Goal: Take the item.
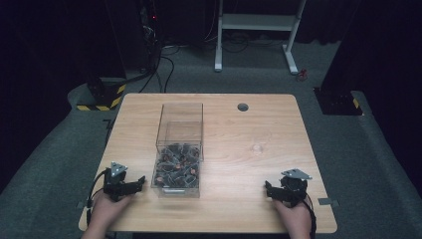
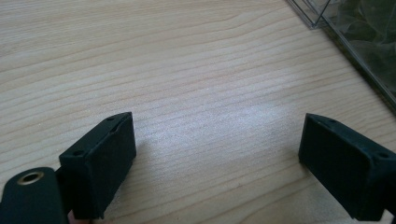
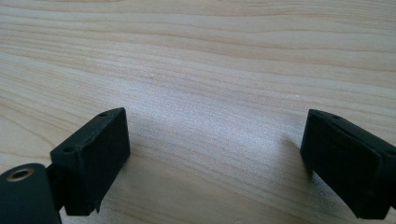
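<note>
At the lower left of the high view, the left gripper [image 1: 130,185] rests with jaws spread wide, nothing between them, just beside the clear plastic box of dark small parts [image 1: 177,169]. At lower right, the right gripper [image 1: 272,191] likewise gapes wide over bare light wooden table [image 1: 249,129].

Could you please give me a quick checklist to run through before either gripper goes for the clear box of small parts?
1. Left gripper open with nothing between its jaws: ok.
2. Right gripper open with nothing between its jaws: ok.
3. Clear box upright on the table: ok.
4. Box open at the top for reaching in: cannot tell, the clear walls hide any lid.
5. Small dark parts lie in the near end of the box: ok.
6. Left gripper close beside the box, not touching it: ok; right gripper stands well off, across bare tabletop.
</note>
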{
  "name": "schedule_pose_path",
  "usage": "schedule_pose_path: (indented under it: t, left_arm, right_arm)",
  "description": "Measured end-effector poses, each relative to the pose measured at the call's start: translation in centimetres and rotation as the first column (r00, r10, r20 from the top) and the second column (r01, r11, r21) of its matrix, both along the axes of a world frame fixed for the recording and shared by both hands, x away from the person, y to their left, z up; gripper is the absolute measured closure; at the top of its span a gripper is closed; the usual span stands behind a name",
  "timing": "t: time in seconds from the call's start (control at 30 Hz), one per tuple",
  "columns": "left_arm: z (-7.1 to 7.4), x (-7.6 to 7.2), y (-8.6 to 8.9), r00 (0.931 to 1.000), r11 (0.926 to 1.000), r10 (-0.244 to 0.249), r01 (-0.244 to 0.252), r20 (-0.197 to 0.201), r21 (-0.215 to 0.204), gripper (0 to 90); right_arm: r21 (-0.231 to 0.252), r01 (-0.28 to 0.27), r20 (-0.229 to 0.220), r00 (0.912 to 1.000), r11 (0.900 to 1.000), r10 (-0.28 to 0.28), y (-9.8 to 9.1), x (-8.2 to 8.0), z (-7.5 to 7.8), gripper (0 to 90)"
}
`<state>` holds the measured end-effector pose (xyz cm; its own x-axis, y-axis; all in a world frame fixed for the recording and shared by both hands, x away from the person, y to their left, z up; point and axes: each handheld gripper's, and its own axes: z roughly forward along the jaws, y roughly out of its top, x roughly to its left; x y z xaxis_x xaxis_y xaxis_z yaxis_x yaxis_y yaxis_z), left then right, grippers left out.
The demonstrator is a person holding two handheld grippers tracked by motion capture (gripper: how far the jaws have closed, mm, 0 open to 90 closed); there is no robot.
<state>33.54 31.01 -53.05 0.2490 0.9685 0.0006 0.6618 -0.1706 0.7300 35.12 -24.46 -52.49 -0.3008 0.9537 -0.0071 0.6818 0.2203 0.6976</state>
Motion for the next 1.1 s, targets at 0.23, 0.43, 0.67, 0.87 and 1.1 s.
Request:
schedule_pose_path:
  t: [0.23, 0.43, 0.67, 0.87, 1.1]
  left_arm:
    - [0.0, 0.0, 0.0, 1.0000, 1.0000, 0.000, 0.000, 0.000, 0.000, 11.3]
    - [0.0, 0.0, 0.0, 1.0000, 1.0000, 0.000, 0.000, 0.000, 0.000, 11.3]
    - [0.0, 0.0, 0.0, 1.0000, 1.0000, -0.001, 0.001, -0.001, 0.001, 11.3]
    - [0.0, 0.0, 0.0, 1.0000, 1.0000, -0.001, 0.001, -0.001, 0.000, 11.3]
    - [0.0, 0.0, 0.0, 1.0000, 1.0000, -0.001, 0.001, -0.001, 0.000, 11.3]
  right_arm:
    - [0.000, 0.000, 0.000, 1.0000, 1.0000, 0.000, 0.0, 0.0, 0.0, 8.0]
    - [0.000, -0.002, 0.000, 1.0000, 1.0000, 0.002, 0.0, 0.0, 0.0, 7.9]
    - [-0.005, -0.009, 0.002, 1.0000, 0.9999, 0.009, -0.1, 0.0, 0.0, 8.5]
    - [0.007, -0.010, 0.027, 0.9996, 0.9999, 0.009, -0.1, -0.2, 0.7, 8.8]
    - [0.017, -0.027, 0.068, 0.9973, 0.9995, 0.026, 0.2, -0.6, 1.8, 9.0]
